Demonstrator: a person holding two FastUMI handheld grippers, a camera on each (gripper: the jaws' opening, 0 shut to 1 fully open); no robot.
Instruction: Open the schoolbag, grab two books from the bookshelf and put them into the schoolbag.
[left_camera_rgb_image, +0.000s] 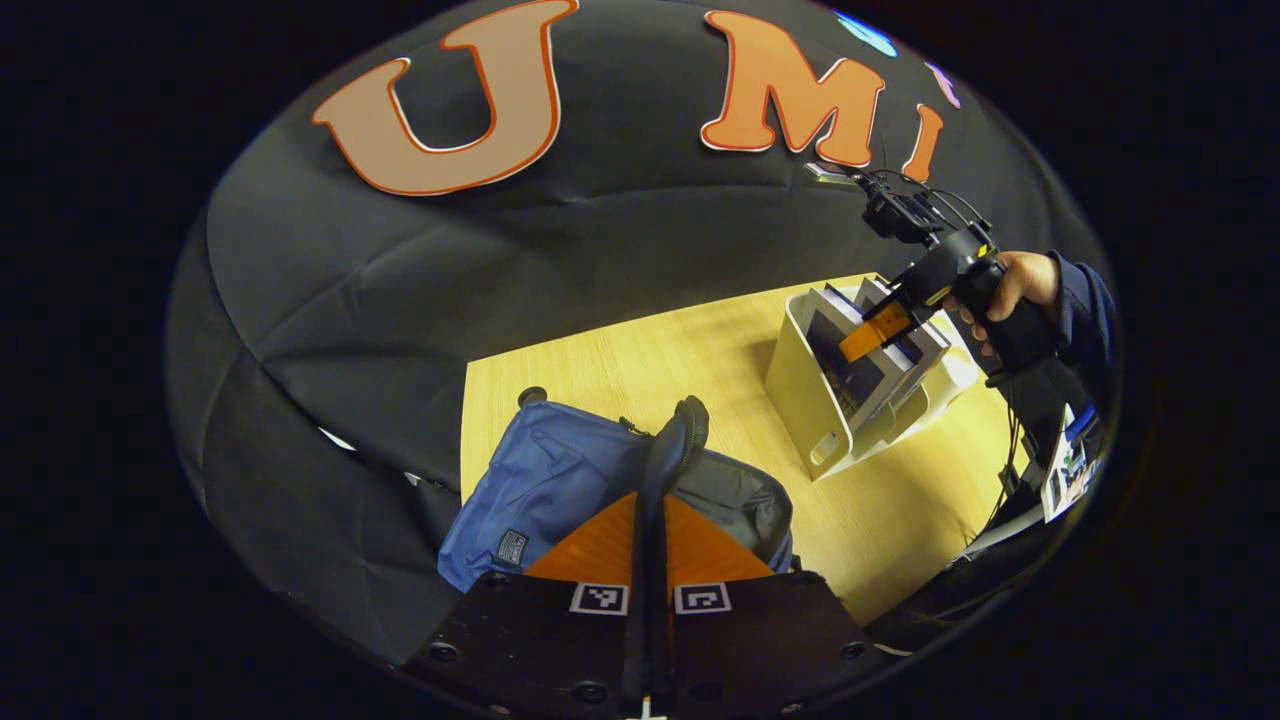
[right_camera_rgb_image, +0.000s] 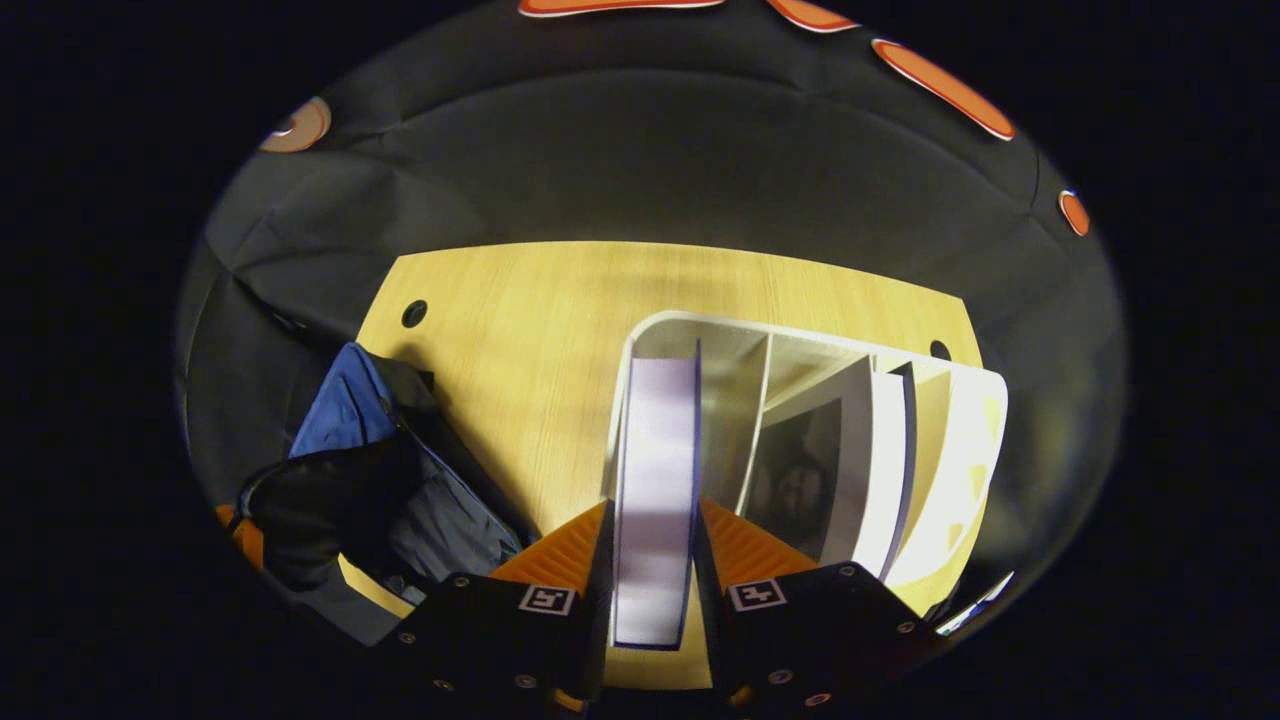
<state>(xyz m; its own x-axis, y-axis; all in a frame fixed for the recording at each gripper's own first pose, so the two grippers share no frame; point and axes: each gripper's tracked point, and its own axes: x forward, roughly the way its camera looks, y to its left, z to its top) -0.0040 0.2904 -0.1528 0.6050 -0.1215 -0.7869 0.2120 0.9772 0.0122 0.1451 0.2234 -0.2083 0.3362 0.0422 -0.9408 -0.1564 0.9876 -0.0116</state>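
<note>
Meanwhile the right gripper (right_camera_rgb_image: 652, 560) is pinching a book (right_camera_rgb_image: 655, 480) standing in the white bookshelf (right_camera_rgb_image: 960, 440); lifting crookedly risks dragging the rack. The left gripper (left_camera_rgb_image: 648, 560) is clamping the handle (left_camera_rgb_image: 672, 450) of the blue schoolbag (left_camera_rgb_image: 540, 480), which could slump shut.

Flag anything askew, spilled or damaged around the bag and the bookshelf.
Nothing stands out. The blue schoolbag sits on the table, its strap held by the left gripper. Books stand in the white bookshelf; the right gripper clamps one book.
</note>
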